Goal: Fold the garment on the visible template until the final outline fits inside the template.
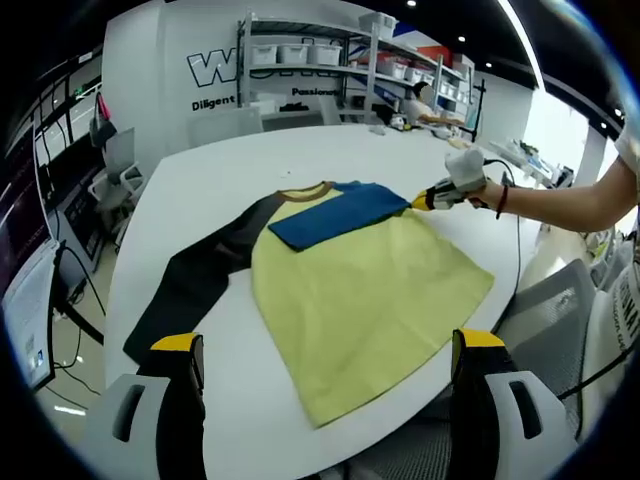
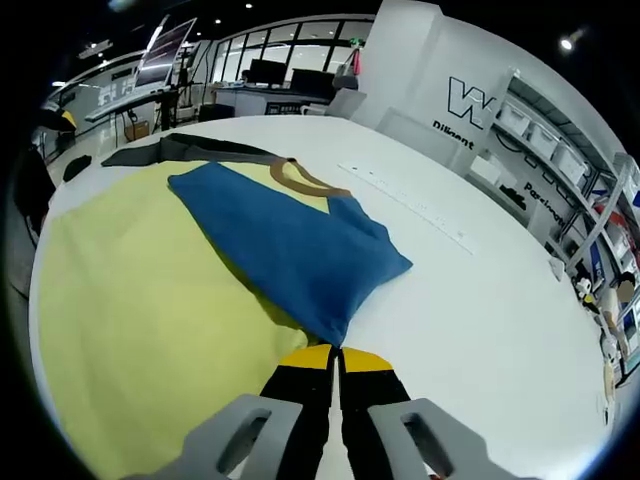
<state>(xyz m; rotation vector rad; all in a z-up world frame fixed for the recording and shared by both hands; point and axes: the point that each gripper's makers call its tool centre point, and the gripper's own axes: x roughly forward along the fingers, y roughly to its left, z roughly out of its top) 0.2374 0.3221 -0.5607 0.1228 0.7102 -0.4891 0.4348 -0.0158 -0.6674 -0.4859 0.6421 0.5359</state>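
A yellow garment [image 1: 365, 300] lies spread flat on the white desk [image 1: 200, 180], with its brown collar [image 1: 305, 190] toward 12 o'clock in the left gripper view and its hem toward 6 o'clock near the desk edge. One dark sleeve [image 1: 195, 275] stretches out toward 9 o'clock, lying flat on the desk. The blue sleeve [image 1: 335, 213] is folded inward across the chest, just below the collar. The left gripper [image 1: 325, 350] hovers above the near edge of the desk, its fingers [image 1: 180, 345] released and spread wide apart, holding nothing. The right gripper [image 2: 337, 357] sits at the tip of the blue sleeve, at about 2 o'clock from the garment in the left gripper view; in the right gripper view its yellow-tipped fingers [image 2: 310, 358] are clenched together right at the sleeve's cuff, though whether cloth is pinched between them cannot be told. Shelving [image 1: 330, 55] with bins stands well behind the desk.
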